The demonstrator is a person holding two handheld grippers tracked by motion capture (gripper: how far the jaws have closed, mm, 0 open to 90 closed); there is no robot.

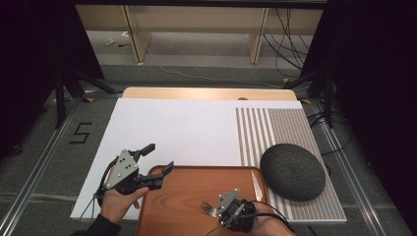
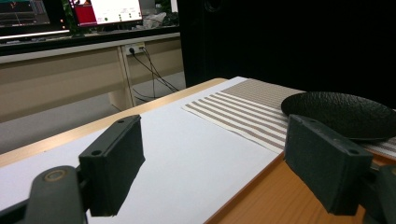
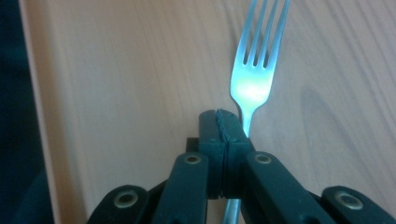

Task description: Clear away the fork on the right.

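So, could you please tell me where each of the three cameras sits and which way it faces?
High view: above the person's side, looking forward and down on the table; both hands with the left gripper and right gripper show.
Left gripper view: rides the left gripper, looking across the table toward the dark bowl; its open fingers show.
Right gripper view: rides the right gripper, facing the wooden tray; fingers shut by the fork.
Shared: tray, in all three.

dim surroundings, glare on fork (image 3: 252, 88), soft focus.
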